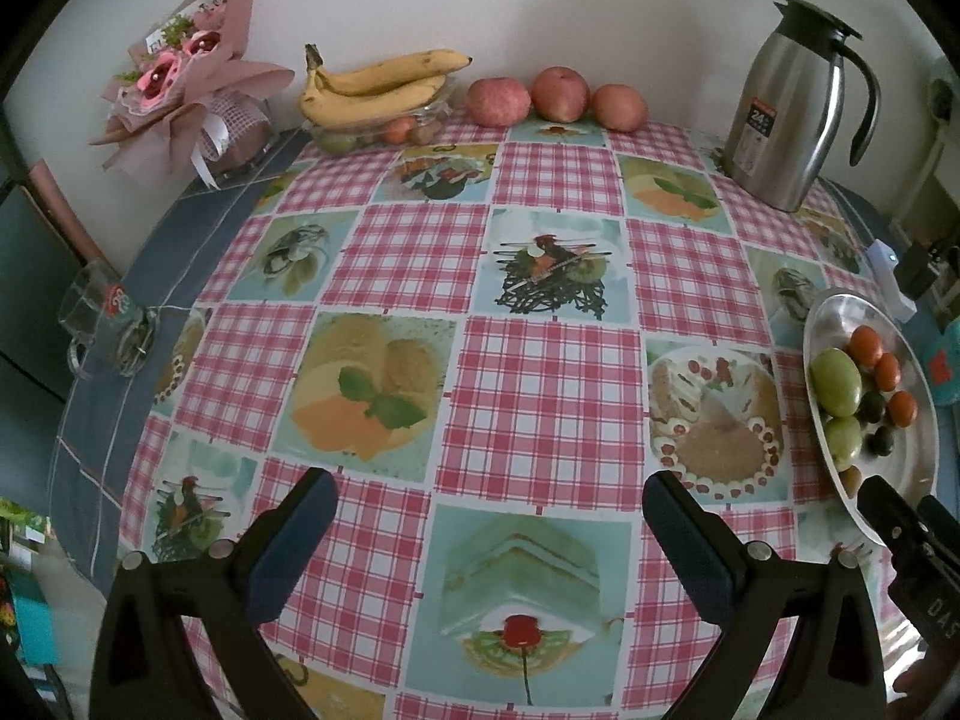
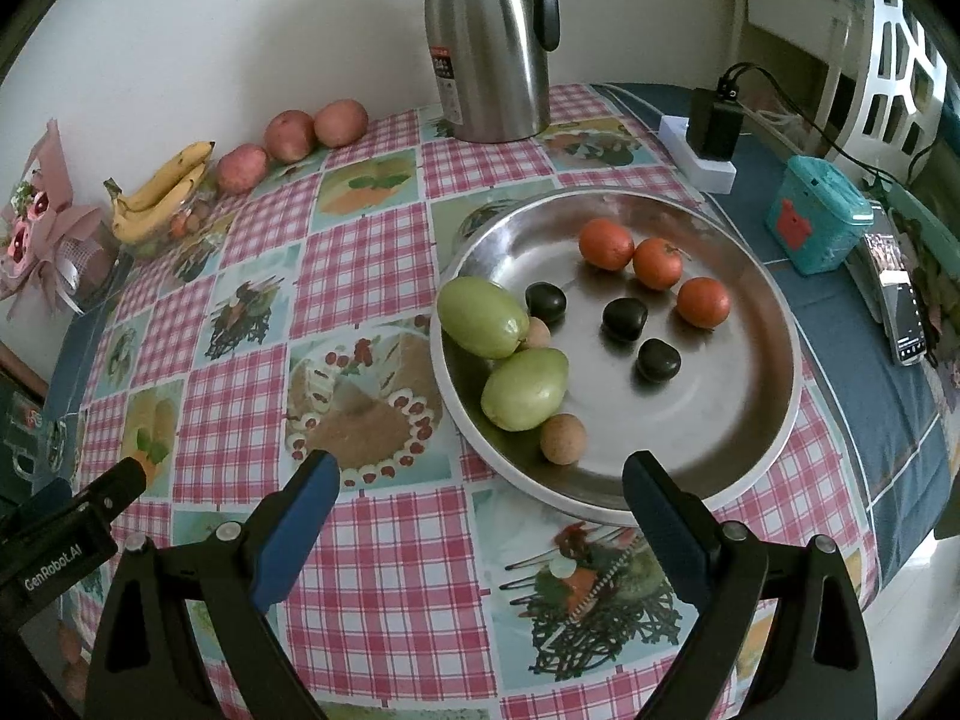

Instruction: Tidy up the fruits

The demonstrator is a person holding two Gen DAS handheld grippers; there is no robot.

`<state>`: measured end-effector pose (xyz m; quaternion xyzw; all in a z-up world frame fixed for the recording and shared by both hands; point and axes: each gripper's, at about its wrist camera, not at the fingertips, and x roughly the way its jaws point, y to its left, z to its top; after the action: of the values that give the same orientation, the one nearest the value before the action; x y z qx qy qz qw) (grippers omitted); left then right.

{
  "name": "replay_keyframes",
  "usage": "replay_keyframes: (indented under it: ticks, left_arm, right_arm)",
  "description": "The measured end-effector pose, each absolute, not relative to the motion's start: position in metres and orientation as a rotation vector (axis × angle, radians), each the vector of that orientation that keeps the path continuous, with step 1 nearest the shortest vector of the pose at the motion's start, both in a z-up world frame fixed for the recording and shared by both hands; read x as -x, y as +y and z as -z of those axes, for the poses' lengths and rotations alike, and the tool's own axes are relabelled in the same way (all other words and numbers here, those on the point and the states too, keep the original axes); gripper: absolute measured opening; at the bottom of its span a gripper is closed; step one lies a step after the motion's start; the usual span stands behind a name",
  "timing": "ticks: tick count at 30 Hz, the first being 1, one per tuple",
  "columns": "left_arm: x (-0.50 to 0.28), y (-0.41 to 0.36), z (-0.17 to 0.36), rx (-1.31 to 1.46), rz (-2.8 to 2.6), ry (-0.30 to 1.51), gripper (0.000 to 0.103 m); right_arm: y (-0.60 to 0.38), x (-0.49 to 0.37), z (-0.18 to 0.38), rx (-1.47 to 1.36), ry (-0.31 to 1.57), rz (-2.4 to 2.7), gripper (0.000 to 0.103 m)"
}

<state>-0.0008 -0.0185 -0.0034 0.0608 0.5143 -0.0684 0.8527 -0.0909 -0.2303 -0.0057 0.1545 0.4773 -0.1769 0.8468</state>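
The desk (image 2: 372, 570) has a checked cloth. The silver bowl (image 2: 744, 456) sits near the tall jug (image 2: 486, 60). In the bowl lie two green fruits (image 2: 480, 317), three oranges (image 2: 606, 243) and small dark fruits (image 2: 624, 319). The right gripper (image 2: 474, 498) and left gripper (image 1: 489, 510) have fingers wide open, holding nothing.

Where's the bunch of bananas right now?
The bananas lie at the far edge of the table against the wall, on top of a clear container, between the flower bouquet on their left and three apples on their right.
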Motion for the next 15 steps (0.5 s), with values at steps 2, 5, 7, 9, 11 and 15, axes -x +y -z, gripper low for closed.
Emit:
replay_keyframes:
  ticks: [2,5,7,9,11,15]
  left_arm:
    - [0.0007,-0.0186,0.0033,-0.128,0.144,1.083,0.103]
    - [0.0006,-0.0186,0.0034,-0.129,0.143,1.083,0.103]
    - [0.0006,-0.0187,0.0036,-0.13,0.142,1.084,0.103]
    - [0.0007,-0.019,0.0039,-0.13,0.141,1.084,0.103]
    - [0.0005,-0.0188,0.0041,-0.13,0.139,1.085,0.103]
    - [0.0003,-0.0185,0.0041,-0.131,0.141,1.085,0.103]
  right_arm:
    - [-0.23,0.091,0.0057,-0.326,1.008,0.374,0.096]
    - [-0.2289,0.0909,0.0057,-0.325,1.008,0.372,0.096]
    - [-0.2291,0.0907,0.0061,-0.325,1.01,0.372,0.096]
    - [-0.2289,0.0903,0.0064,-0.324,1.012,0.371,0.096]
    - [-0.229,0.0901,0.0064,-0.324,1.013,0.371,0.096]
    - [-0.2289,0.0899,0.0063,-0.324,1.012,0.372,0.096]
